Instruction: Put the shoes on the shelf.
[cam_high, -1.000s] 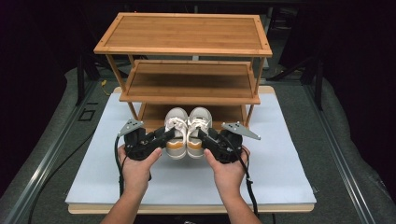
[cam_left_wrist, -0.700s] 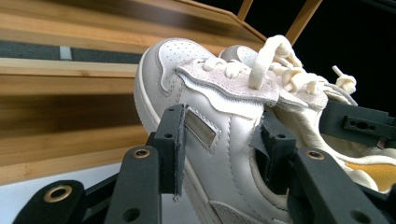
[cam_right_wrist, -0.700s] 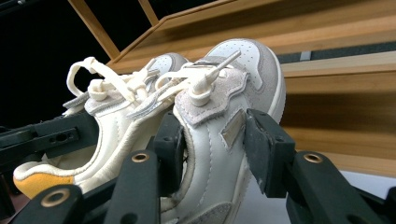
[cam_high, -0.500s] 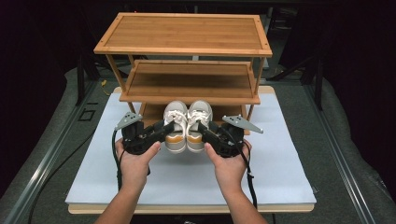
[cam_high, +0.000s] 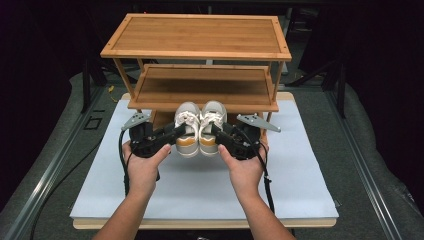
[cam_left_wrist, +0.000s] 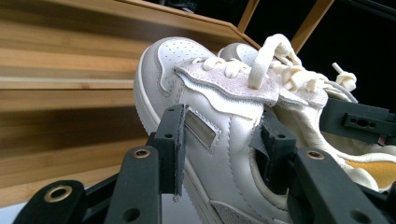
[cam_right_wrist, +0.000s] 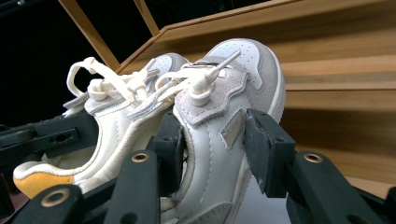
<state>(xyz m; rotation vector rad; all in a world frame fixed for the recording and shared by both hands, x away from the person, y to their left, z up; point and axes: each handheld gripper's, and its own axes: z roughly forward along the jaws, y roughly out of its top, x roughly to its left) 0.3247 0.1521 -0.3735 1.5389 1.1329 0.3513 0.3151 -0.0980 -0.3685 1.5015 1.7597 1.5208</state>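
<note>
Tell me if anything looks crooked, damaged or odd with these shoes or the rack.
Nothing stands out. The left shoe and right shoe sit side by side, toes toward the rack, each gripped through its side wall by the left gripper and right gripper. The rack stands square and undamaged.

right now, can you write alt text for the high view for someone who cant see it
Two hands hold a pair of white sneakers side by side, toes toward a three-tier wooden shoe rack: the left gripper clamps the left sneaker and the right gripper clamps the right sneaker. Below them lies a white mat.
</note>
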